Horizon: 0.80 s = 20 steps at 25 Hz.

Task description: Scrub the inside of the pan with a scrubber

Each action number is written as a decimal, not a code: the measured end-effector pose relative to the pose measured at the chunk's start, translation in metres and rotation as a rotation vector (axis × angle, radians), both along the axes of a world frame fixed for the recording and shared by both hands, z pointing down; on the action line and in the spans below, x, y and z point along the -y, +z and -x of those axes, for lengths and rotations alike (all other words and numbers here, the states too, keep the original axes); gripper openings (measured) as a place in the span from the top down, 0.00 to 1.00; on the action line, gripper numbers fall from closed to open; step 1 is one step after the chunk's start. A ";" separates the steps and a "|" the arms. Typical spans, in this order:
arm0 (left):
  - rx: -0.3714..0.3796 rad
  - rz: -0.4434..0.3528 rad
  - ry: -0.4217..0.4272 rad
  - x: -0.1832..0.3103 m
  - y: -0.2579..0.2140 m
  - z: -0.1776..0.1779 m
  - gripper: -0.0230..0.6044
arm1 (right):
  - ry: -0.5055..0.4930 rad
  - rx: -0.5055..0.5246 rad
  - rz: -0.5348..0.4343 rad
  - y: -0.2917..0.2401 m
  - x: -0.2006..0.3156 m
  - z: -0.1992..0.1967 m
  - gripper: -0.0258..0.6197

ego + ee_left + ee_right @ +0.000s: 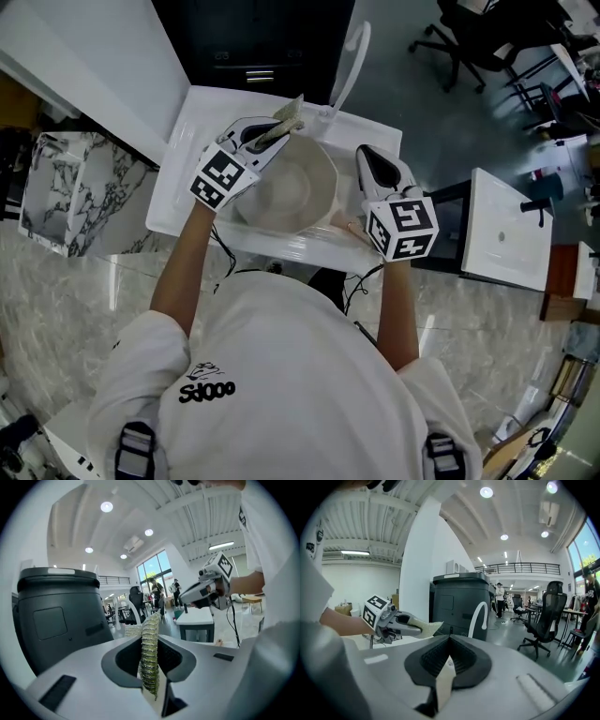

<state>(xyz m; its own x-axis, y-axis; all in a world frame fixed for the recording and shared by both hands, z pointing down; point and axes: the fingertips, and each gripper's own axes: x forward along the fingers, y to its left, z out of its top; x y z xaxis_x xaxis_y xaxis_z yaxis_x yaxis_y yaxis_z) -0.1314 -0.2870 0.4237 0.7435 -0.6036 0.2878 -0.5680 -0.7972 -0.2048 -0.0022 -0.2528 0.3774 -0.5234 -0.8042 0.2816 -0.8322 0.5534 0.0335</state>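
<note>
The cream pan (281, 190) sits in the white sink (185, 155) in the head view. Over its far left rim my left gripper (272, 131) is shut on a greenish mesh scrubber (289, 114). In the left gripper view the scrubber (150, 648) stands edge-on between the jaws. My right gripper (371, 157) is at the pan's right side. In the right gripper view its jaws are shut on a thin cream piece (443, 681), apparently part of the pan. That view also shows the left gripper (401, 623) with the scrubber (426, 628). The pan's inside is hidden from both gripper views.
A white curved faucet (352, 54) rises behind the sink, with a dark bin (262, 37) beyond it. A marble counter (56, 187) lies to the left. A white table (506, 234) stands to the right, with office chairs (450, 37) at the far right.
</note>
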 end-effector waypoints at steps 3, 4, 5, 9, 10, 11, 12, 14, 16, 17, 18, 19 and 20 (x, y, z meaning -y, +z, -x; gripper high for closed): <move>-0.104 -0.034 -0.022 -0.002 -0.029 -0.001 0.85 | 0.028 -0.009 -0.044 -0.015 0.001 -0.009 0.95; -0.126 -0.047 -0.026 -0.004 -0.038 -0.002 0.85 | 0.039 -0.010 -0.057 -0.020 0.001 -0.012 0.95; -0.143 -0.060 -0.028 -0.006 -0.045 -0.004 0.85 | 0.051 -0.013 -0.070 -0.024 0.001 -0.015 0.95; -0.188 -0.094 -0.038 -0.012 -0.067 -0.008 0.85 | 0.095 -0.034 -0.101 -0.033 0.002 -0.029 0.95; -0.198 -0.092 -0.043 -0.012 -0.070 -0.007 0.85 | 0.100 -0.038 -0.106 -0.034 0.002 -0.031 0.95; -0.211 -0.084 -0.050 -0.013 -0.072 -0.007 0.85 | 0.105 -0.041 -0.112 -0.035 0.001 -0.033 0.95; -0.221 -0.074 -0.057 -0.013 -0.074 -0.006 0.85 | 0.110 -0.040 -0.121 -0.037 0.001 -0.035 0.95; -0.217 -0.067 -0.073 -0.014 -0.077 -0.006 0.85 | 0.117 -0.029 -0.147 -0.046 0.000 -0.035 0.95; -0.202 -0.074 -0.088 -0.013 -0.081 -0.007 0.85 | 0.112 -0.014 -0.175 -0.056 0.000 -0.032 0.95; -0.200 -0.075 -0.094 -0.013 -0.083 -0.007 0.85 | 0.106 -0.009 -0.185 -0.060 0.001 -0.029 0.95; -0.201 -0.074 -0.098 -0.012 -0.084 -0.006 0.85 | 0.100 -0.006 -0.191 -0.063 0.001 -0.026 0.95; -0.201 -0.073 -0.102 -0.011 -0.085 -0.005 0.85 | 0.093 -0.004 -0.194 -0.065 0.001 -0.024 0.95; -0.201 -0.073 -0.105 -0.010 -0.086 -0.003 0.85 | 0.089 -0.004 -0.194 -0.066 0.001 -0.022 0.95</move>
